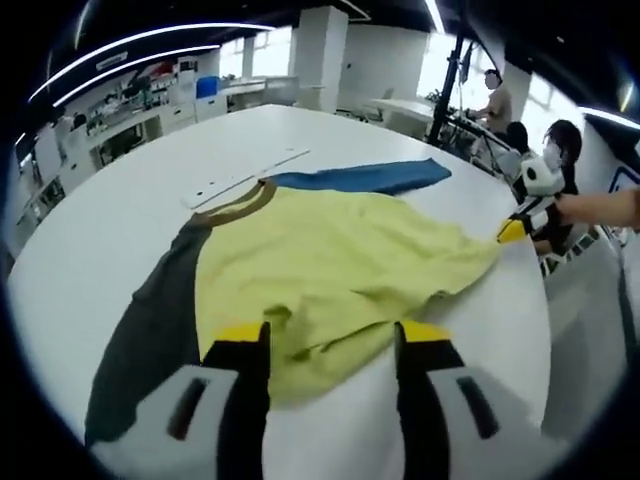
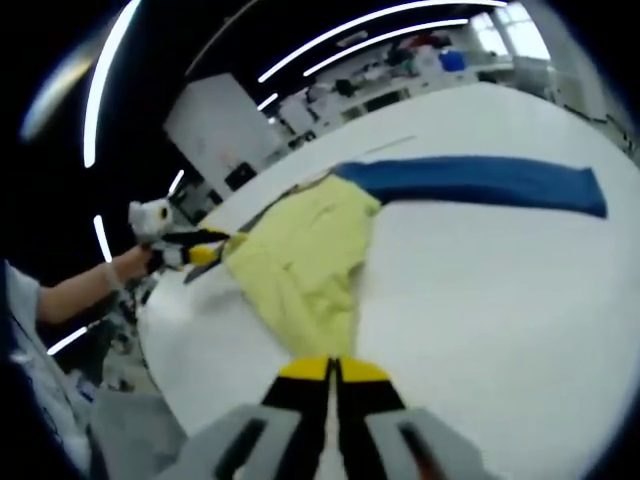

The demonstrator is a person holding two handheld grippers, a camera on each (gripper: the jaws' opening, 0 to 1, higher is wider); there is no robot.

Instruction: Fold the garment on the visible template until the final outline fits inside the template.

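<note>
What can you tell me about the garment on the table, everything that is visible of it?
The garment is a soft, cloth-like shirt with a pale yellow body, one dark grey sleeve and one blue sleeve, plus an olive collar band. It lies wrinkled and partly bunched on the white table, not yet folded neatly. The right gripper is shut on one yellow edge. The left gripper stands open over the near hem; whether it touches the cloth cannot be told.

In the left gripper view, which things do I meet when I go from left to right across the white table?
Dark grey sleeve → yellow-green shirt body → right gripper with yellow tips, at the shirt's right edge.
</note>
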